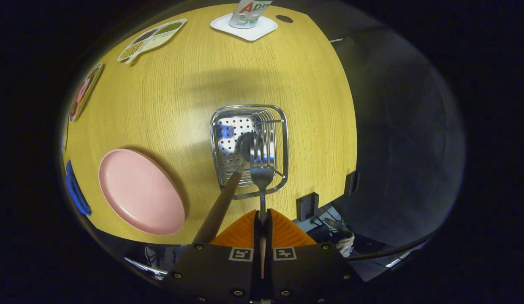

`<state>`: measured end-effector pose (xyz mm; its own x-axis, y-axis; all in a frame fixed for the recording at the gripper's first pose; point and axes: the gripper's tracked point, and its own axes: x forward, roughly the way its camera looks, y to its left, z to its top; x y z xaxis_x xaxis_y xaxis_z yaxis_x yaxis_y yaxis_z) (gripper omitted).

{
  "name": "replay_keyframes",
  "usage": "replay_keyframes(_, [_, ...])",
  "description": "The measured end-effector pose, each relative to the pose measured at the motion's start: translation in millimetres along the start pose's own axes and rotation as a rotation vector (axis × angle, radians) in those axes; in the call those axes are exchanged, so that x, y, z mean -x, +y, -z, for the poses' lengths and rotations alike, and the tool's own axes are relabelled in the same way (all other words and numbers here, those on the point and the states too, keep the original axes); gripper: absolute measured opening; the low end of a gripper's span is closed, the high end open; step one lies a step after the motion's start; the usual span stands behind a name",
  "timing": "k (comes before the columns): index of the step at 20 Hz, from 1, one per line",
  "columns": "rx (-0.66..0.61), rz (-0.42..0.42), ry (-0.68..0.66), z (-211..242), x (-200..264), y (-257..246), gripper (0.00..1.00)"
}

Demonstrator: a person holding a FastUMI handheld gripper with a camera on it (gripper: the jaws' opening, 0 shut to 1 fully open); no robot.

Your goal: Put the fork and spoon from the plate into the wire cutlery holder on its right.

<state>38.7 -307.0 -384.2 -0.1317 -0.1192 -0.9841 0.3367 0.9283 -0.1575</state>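
My gripper is shut on the handle of a metal fork, whose tines point ahead over the near rim of the wire cutlery holder. A spoon with a wooden handle stands in the holder, its metal bowl down inside and its handle leaning out over the near rim, just left of my fingers. The pink plate lies bare on the wooden table to the left of the holder.
A white square coaster with a bottle stands at the table's far edge. A divided tray of foods and another dish lie far left. A blue object lies left of the plate. The table's right edge runs close to the holder.
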Motion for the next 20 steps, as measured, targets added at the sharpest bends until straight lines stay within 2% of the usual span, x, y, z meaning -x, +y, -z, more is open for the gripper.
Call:
replay_keyframes(2, [0.009, 0.017, -0.010, -4.0, 0.6, -4.6, 0.08])
replay_keyframes(7, [0.024, 0.032, -0.016, -3.8, 4.9, -6.4, 0.11])
replay_keyframes(8, [0.019, 0.033, -0.016, -2.2, 8.1, -6.8, 0.17])
replay_keyframes(10, [-0.009, 0.025, -0.032, -3.0, 12.8, -5.3, 0.19])
replay_keyframes(12, [-0.014, 0.021, -0.049, -2.1, 19.9, -7.3, 0.32])
replay_keyframes(13, [-0.024, 0.005, -0.068, -5.5, 22.3, -4.1, 0.35])
replay_keyframes(20, [-0.051, -0.015, -0.119, -4.7, 37.3, 3.4, 0.35])
